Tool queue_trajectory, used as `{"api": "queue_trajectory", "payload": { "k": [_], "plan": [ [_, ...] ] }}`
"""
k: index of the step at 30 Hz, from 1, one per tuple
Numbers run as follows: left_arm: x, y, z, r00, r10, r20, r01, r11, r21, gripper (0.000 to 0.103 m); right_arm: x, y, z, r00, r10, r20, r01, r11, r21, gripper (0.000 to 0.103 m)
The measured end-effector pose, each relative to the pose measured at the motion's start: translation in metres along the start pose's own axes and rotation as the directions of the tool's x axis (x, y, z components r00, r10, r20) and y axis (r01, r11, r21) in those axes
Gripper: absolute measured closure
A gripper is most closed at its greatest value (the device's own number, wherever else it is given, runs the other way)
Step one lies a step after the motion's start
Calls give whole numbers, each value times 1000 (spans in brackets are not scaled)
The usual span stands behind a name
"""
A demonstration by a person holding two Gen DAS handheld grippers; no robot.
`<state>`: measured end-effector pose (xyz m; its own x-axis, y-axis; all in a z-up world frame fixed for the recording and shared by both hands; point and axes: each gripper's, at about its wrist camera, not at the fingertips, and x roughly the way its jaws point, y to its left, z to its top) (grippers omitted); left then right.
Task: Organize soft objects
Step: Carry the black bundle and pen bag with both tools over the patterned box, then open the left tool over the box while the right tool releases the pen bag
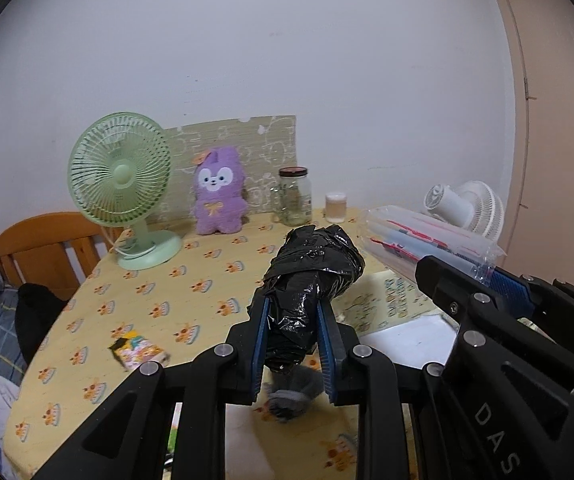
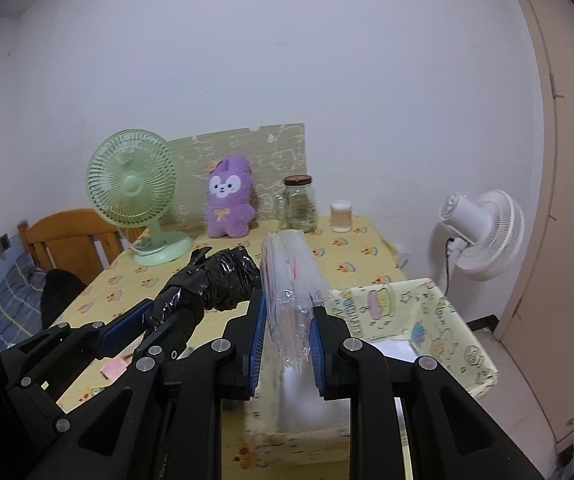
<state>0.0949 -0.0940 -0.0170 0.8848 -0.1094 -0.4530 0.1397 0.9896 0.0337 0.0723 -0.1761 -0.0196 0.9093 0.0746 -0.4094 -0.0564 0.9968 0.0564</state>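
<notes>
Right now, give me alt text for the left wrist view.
The left gripper clamps a black plastic bundle above a yellow-clothed table; the right gripper beside it holds a clear plastic pack. Behind stand a green fan and purple plush.

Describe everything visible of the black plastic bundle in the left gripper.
The black plastic bundle looks like a crumpled, glossy bin bag wrapped into a rough roll, wrinkled and catching highlights. The left gripper is shut on its near end, blue pads pressing both sides. It is held clear above the yellow patterned tablecloth, far end pointing away and slightly up. In the right wrist view it sits close beside the clear plastic roll; whether they touch is unclear.
</notes>
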Motion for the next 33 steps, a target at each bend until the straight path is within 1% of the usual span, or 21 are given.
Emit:
{"api": "queue_trajectory", "payload": {
  "k": [8,16,24,28,33],
  "plan": [
    [12,-28,2,998,-60,-16,61,998,32,81,1,-28,-2,998,-64,-7,64,998,23,79],
    [25,-53,0,992,-117,-49,120,991,64,81,4,-53,-8,993,-118,-23,119,992,44,79],
    [40,-79,-3,984,-156,-82,164,982,97,81,12,-79,-17,982,-178,-67,183,980,76,79],
    [51,-87,-6,976,-186,-115,197,976,98,81,17,-89,-21,976,-203,-85,210,974,83,79],
    [64,-94,-13,971,-188,-145,206,971,123,80,28,-98,-29,967,-225,-121,236,967,91,79]
  ]
}}
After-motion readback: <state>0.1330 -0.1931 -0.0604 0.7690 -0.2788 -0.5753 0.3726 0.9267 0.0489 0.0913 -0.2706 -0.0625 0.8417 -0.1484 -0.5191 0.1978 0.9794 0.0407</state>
